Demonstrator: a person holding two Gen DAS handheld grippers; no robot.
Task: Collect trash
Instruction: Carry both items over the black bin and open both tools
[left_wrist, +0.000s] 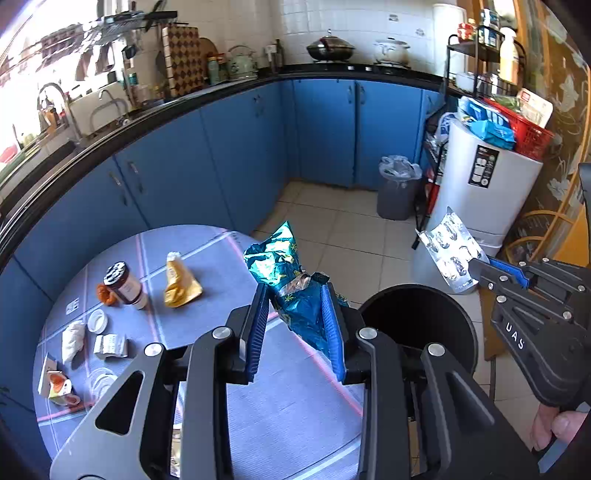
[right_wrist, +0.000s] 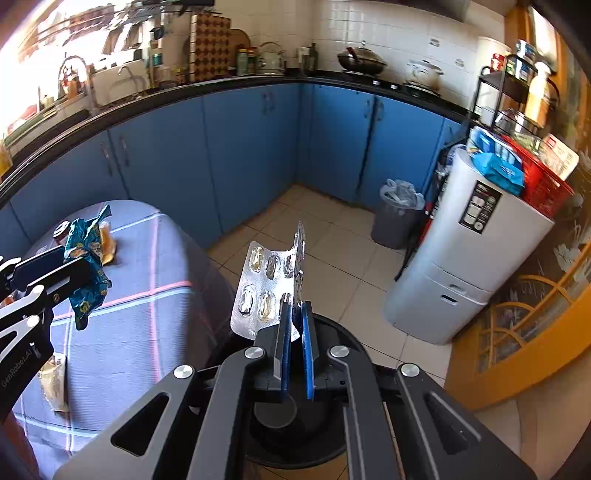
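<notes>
My left gripper (left_wrist: 295, 295) is shut on a crumpled teal foil wrapper (left_wrist: 284, 266), held above the table's edge beside a round black bin (left_wrist: 424, 317). From the right wrist view, that wrapper (right_wrist: 86, 266) hangs at the left. My right gripper (right_wrist: 295, 306) is shut on a silver pill blister pack (right_wrist: 266, 280), which stands up above the black bin (right_wrist: 328, 332). The same blister pack (left_wrist: 450, 251) shows at the right of the left wrist view, pinched in the right gripper (left_wrist: 476, 267). Below it a hand (left_wrist: 557, 424) holds the handle.
On the blue checked tablecloth (left_wrist: 295, 406) lie a dark-lidded jar (left_wrist: 123, 284), a yellow pouch (left_wrist: 181, 284), a white lid (left_wrist: 97, 320), another blister strip (left_wrist: 110, 345) and small wrappers. A grey lined bin (left_wrist: 397, 192) stands by the blue cabinets (left_wrist: 325, 136). A white fridge (left_wrist: 484, 192) is at the right.
</notes>
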